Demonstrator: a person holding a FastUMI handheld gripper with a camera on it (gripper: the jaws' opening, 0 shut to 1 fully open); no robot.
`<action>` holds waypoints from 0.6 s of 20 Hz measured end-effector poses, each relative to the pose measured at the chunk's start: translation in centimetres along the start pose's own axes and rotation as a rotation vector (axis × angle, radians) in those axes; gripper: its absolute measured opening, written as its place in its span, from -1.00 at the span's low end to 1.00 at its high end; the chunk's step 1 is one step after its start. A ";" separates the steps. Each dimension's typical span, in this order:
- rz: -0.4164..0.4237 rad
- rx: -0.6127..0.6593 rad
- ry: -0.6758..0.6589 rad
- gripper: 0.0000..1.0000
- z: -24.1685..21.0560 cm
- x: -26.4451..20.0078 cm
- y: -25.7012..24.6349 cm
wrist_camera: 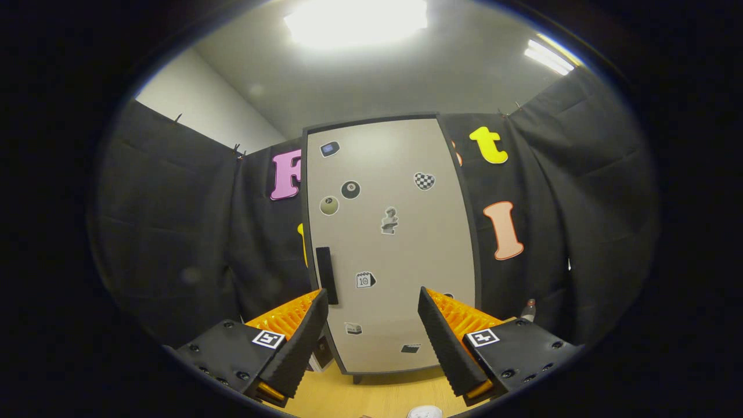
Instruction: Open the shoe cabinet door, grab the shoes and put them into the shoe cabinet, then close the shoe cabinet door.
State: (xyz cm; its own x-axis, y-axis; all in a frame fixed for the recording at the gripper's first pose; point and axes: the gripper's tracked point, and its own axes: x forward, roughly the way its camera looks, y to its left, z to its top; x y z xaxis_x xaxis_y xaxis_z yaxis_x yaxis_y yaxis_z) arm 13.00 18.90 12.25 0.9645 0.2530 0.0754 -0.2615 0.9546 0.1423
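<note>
1. A light wooden floor (371,395) runs from under the fingers to the foot of the shoe cabinet (392,244), which stands on short dark feet against the black cloth wall (174,232).
2. Above the cloth a plain white wall and grey ceiling show, with a bright ceiling light (355,20) and a second strip light (548,56).
3. The cabinet door is shut, pale with a dark frame; a dark vertical handle (326,274) sits at its left edge.
4. Small stickers (350,189) dot the door; their writing is too small to read.
5. The gripper (373,305) has its fingers spread wide, holding nothing, the door ahead between them.
6. A white object (425,412) sits on the floor; too little shows to tell what it is.
</note>
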 end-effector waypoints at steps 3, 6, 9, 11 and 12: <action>0.031 -0.031 0.016 0.95 -0.4 4.0 1.8; 0.043 -0.057 0.022 0.95 -1.0 7.5 2.8; 0.051 -0.062 0.043 0.95 -2.1 10.8 3.8; 0.055 -0.061 0.067 0.95 -3.1 12.9 4.3; 0.058 -0.062 0.077 0.95 -3.4 13.8 4.6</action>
State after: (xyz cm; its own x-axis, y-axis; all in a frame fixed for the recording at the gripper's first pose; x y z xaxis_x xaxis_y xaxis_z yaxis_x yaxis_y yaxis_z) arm 25.19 27.32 10.57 0.9485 0.3168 0.0051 -0.3163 0.9454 0.0782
